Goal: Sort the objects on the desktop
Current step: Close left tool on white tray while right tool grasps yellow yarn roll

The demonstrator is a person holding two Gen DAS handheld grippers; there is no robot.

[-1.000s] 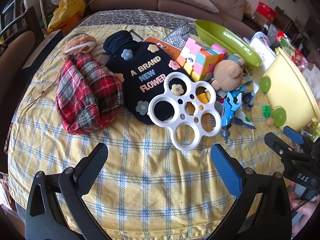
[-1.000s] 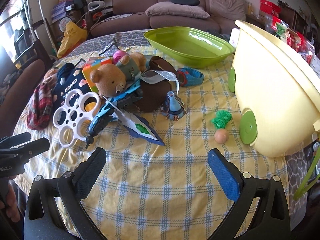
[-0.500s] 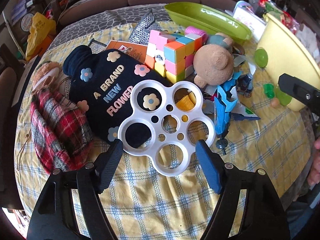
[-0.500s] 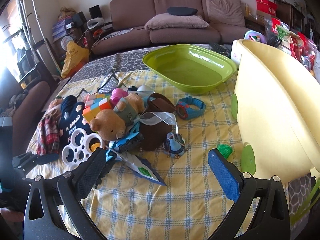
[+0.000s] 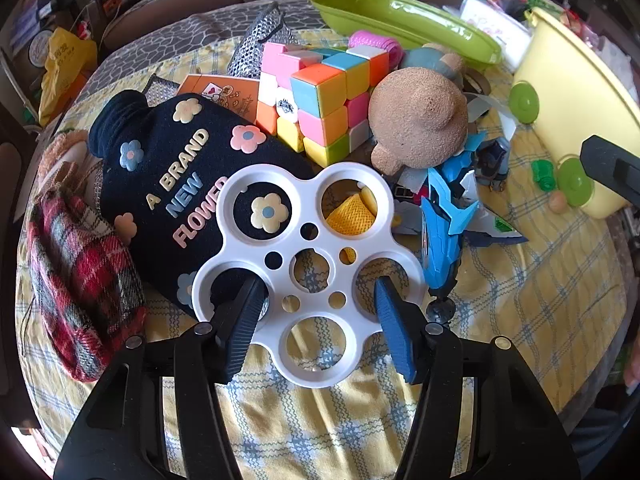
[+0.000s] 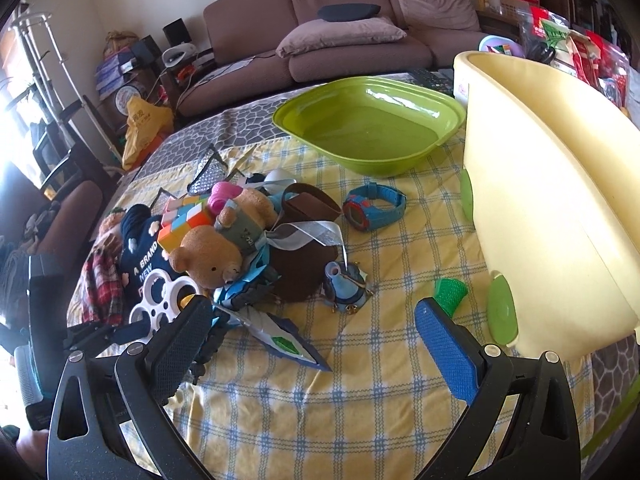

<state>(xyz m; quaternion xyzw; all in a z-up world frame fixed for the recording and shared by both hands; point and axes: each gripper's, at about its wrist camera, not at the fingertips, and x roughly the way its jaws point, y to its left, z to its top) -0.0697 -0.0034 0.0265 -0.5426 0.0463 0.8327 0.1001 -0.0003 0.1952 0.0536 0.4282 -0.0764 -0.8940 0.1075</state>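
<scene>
Left wrist view looks steeply down, close over the white ring tray (image 5: 308, 264); right wrist view faces across the table (image 6: 360, 392) toward the sofa (image 6: 320, 52); both share the toy pile.

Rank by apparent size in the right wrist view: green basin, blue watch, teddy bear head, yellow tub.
1. yellow tub, though it is nearest the camera
2. green basin
3. teddy bear head
4. blue watch, close to the bear head, so unsure

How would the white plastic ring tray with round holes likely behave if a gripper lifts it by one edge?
The white tray looks thin and moulded, so probably stiff and light. Its glossy surface may slip between the closing left gripper pads. One side rests on the navy pouch, so it could tilt or drag when lifted.
</scene>
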